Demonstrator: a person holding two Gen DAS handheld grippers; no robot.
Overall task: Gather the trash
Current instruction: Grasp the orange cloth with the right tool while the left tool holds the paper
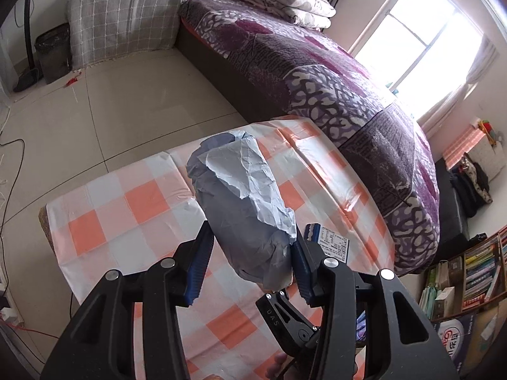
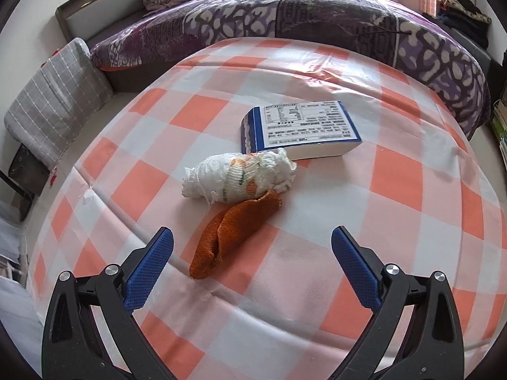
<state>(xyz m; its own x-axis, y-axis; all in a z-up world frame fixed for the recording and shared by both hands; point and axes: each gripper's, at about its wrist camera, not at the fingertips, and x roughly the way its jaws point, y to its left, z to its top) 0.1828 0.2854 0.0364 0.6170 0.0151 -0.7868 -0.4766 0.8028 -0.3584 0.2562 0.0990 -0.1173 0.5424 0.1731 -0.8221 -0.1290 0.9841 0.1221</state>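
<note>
My left gripper [image 1: 252, 237] is shut on a crumpled roll of pale blue paper [image 1: 240, 202] and holds it above the orange-and-white checked table [image 1: 104, 228]. My right gripper [image 2: 252, 237] is open and empty, low over the table [image 2: 396, 174]. Just ahead of it lies an orange cloth piece [image 2: 234, 231], then a white crumpled wrapper wad [image 2: 237, 174], then a blue-and-white box [image 2: 304, 129]. The box's corner also shows in the left wrist view [image 1: 329, 240], behind the right finger.
A bed with a purple patterned cover [image 1: 317, 72] runs along the table's far side. A dark bin [image 1: 52, 50] stands on the floor by a grey checked sofa [image 1: 123, 15]. Cables [image 1: 12, 164] lie on the floor at left. A bookshelf [image 1: 475, 272] stands at right.
</note>
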